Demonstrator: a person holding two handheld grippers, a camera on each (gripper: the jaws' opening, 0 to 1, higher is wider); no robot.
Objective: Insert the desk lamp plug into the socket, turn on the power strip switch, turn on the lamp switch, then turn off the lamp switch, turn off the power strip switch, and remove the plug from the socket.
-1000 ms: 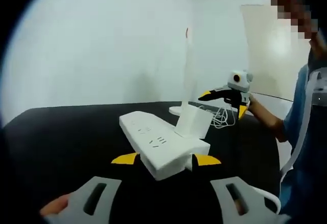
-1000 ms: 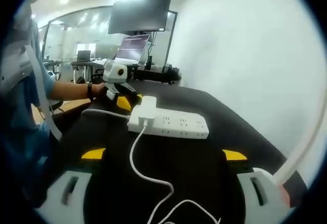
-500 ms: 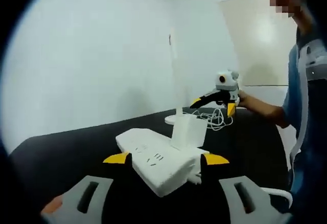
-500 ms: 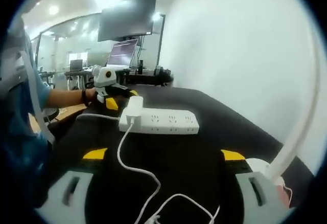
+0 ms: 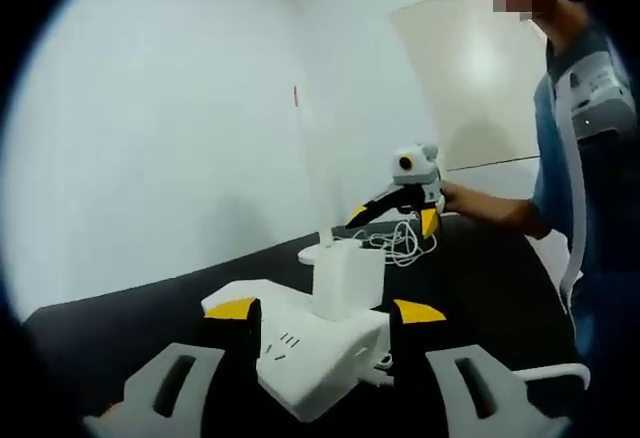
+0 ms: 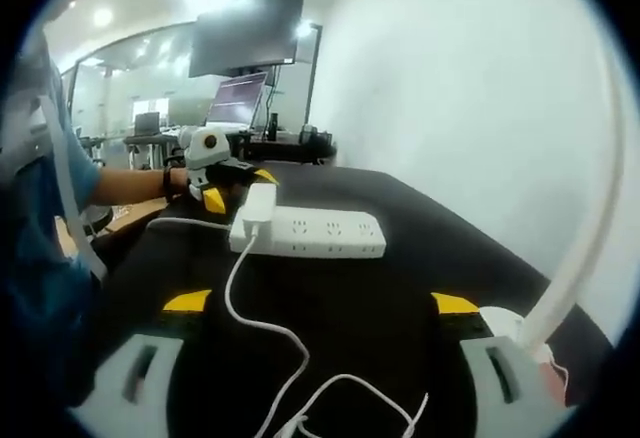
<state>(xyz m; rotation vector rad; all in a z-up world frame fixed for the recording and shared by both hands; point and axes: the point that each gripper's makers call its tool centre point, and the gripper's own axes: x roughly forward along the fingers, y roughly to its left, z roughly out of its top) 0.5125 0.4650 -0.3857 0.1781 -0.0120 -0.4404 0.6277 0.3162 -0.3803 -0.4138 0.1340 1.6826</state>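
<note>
White power strip (image 5: 305, 343) sits bottom centre of left gripper view, between the spread jaws of the left gripper (image 5: 322, 311), white plug (image 5: 346, 278) seated in it. Right gripper (image 6: 322, 303) jaws spread wide over cable (image 6: 262, 328); lamp base (image 6: 520, 336) lower right.

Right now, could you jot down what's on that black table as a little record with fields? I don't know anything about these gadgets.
surface: black table
power strip: white power strip, lying flat
plug: white plug seated in the strip's end socket
cable: white cable trailing from the plug toward the lamp
lamp: white desk lamp, round base on the table
left gripper: left gripper, open, jaws either side of the strip's end
right gripper: right gripper, open, holding nothing
lamp light: cannot tell
</note>
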